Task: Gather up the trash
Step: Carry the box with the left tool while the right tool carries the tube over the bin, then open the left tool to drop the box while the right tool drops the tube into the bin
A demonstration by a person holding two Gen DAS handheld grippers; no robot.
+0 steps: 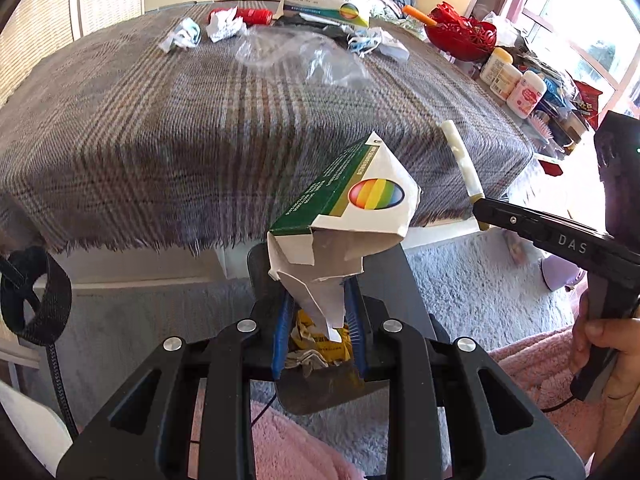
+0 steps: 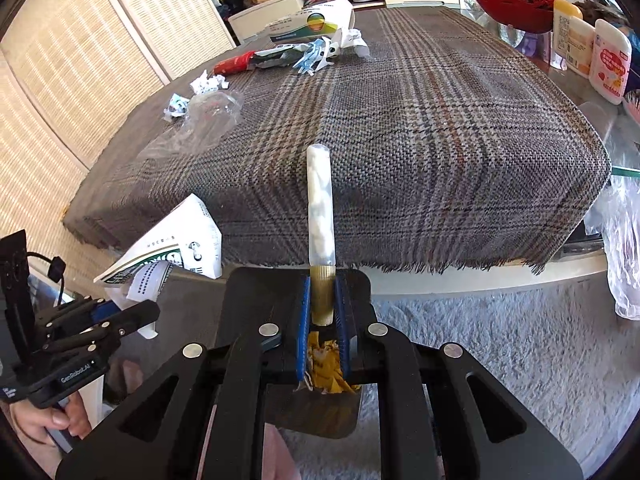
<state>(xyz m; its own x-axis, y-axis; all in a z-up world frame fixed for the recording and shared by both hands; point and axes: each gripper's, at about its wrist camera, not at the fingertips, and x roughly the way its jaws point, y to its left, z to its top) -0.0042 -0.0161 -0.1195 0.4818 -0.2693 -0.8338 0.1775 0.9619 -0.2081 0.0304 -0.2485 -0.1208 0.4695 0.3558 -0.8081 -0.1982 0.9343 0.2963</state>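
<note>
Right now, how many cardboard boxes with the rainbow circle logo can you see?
2. One crushed box is held in the left tongs. One intact box lies at the far edge of the plaid cloth. Clutter there may hide others.

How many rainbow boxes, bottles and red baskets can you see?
Rainbow boxes: 2, the held box and the box on the table
Bottles: 3, the yellow-capped bottle, white bottle, pink bottle
Baskets: 1, the red basket
Total: 6

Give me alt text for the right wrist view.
The right gripper clamps a white tube by its gold cap above a trash bin. Left, the left gripper holds a crushed box before the plaid-covered table.
</note>
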